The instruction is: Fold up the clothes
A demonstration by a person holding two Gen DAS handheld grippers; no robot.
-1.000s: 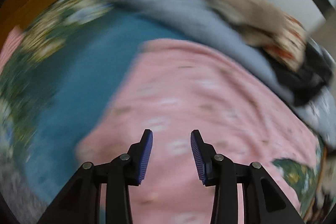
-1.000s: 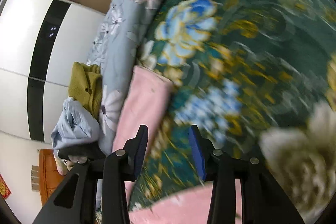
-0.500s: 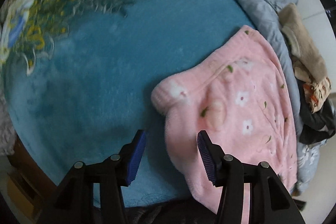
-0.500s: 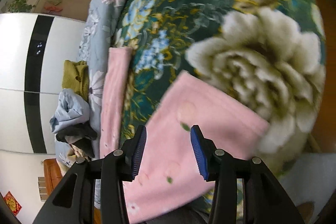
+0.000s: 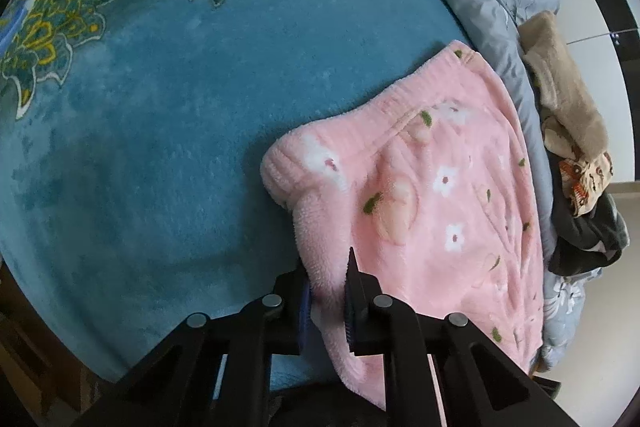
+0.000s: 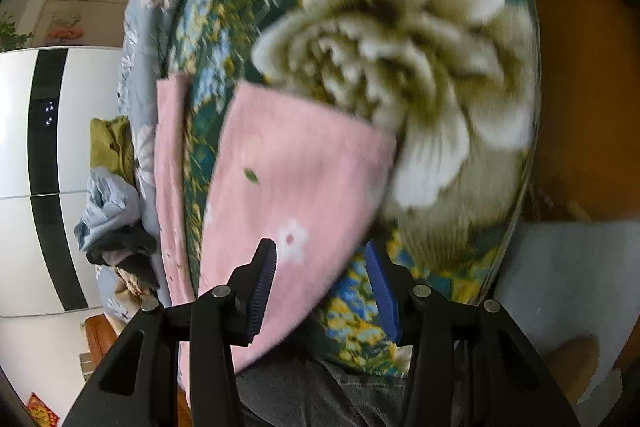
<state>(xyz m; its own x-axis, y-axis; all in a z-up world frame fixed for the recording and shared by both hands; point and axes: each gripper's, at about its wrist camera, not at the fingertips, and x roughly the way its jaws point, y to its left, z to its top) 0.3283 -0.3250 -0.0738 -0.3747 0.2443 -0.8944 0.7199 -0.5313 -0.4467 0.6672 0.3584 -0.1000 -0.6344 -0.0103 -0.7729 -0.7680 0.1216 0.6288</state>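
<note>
Pink fleece garment (image 5: 432,195) lies on the bed (image 5: 160,107) near its front edge. One left tool (image 5: 328,291) pinches its near hem narrowly; one right tool (image 6: 320,283) hovers wide over another corner. Best seat that corner deep, then lift both evenly.

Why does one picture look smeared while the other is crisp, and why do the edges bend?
Right wrist view: motion blur smears the big cream flower on the blanket. Left wrist view: sharp, the pink fleece garment shows its pile. Both: fisheye lens curves the edges, dark corners.
</note>
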